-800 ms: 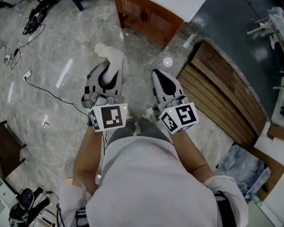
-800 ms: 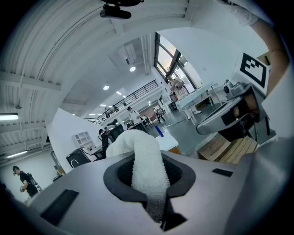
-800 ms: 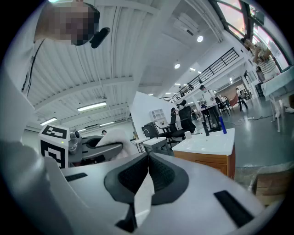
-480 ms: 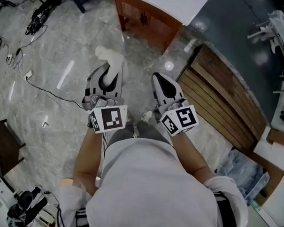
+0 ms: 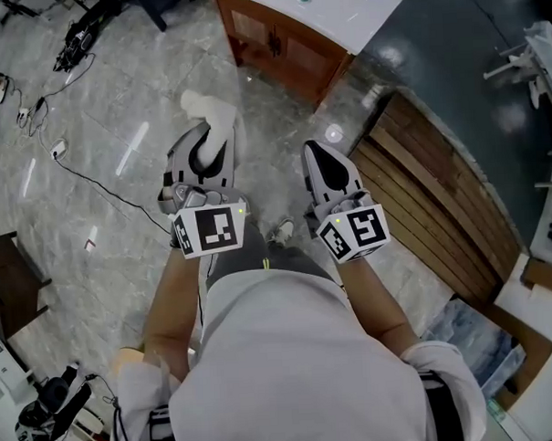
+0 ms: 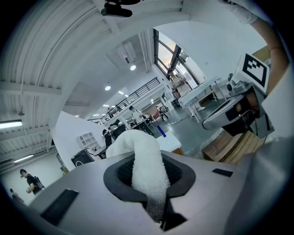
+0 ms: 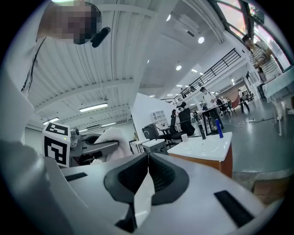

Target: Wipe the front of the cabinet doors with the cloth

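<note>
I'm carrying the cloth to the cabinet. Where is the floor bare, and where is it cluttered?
Bare floor runs from the grippers to the cabinet, and between the left gripper, which is shut on the cloth, and the cable. It is crowded on the right, where the wooden slats lie, and along the far left edge.
</note>
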A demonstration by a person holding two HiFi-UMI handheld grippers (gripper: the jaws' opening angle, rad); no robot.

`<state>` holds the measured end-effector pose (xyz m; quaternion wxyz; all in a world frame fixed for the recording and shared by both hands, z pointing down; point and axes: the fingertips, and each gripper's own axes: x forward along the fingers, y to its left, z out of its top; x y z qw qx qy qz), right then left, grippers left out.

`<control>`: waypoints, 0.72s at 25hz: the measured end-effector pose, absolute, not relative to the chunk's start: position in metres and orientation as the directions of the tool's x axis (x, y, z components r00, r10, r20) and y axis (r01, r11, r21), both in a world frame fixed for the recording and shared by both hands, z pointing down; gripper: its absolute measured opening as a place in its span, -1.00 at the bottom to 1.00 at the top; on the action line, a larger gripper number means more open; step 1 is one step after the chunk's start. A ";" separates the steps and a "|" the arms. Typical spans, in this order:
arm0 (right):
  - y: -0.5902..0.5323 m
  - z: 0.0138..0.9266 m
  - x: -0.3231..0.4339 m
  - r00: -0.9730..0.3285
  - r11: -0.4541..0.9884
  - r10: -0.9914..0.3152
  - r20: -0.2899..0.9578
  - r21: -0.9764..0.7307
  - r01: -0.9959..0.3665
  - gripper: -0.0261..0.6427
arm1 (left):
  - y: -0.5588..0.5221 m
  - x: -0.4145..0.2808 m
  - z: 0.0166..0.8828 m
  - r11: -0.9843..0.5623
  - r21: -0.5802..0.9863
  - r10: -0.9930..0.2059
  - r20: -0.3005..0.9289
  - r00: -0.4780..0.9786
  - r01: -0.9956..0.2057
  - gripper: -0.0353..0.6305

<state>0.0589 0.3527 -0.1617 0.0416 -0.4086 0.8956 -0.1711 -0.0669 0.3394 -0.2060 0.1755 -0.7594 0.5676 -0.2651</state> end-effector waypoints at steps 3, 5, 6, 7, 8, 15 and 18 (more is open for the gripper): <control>0.335 -0.157 0.058 -0.656 0.600 -0.751 0.076 -0.337 -0.726 -0.81 | 0.319 -0.071 -0.203 -0.294 -0.562 -0.955 0.201 0.218 -0.773 -0.68; 0.319 -0.154 0.053 -0.649 0.593 -0.756 0.083 -0.332 -0.734 -0.81 | 0.301 -0.078 -0.199 -0.296 -0.554 -0.955 0.200 0.221 -0.778 -0.68; 0.310 -0.152 0.051 -0.643 0.586 -0.761 0.088 -0.330 -0.740 -0.81 | 0.290 -0.081 -0.197 -0.298 -0.550 -0.954 0.199 0.224 -0.780 -0.68; 0.299 -0.151 0.049 -0.634 0.578 -0.767 0.093 -0.328 -0.747 -0.81 | 0.279 -0.084 -0.195 -0.302 -0.544 -0.953 0.198 0.230 -0.783 -0.68; 0.288 -0.149 0.047 -0.625 0.568 -0.774 0.100 -0.325 -0.756 -0.81 | 0.266 -0.087 -0.192 -0.307 -0.537 -0.951 0.197 0.237 -0.785 -0.68; 0.181 -0.143 0.007 -0.573 0.515 -0.805 0.156 -0.297 -0.804 -0.81 | 0.151 -0.129 -0.176 -0.360 -0.486 -0.933 0.207 0.295 -0.796 -0.68; 0.134 -0.138 -0.016 -0.554 0.494 -0.812 0.183 -0.292 -0.819 -0.81 | 0.099 -0.150 -0.166 -0.390 -0.465 -0.920 0.220 0.323 -0.795 -0.68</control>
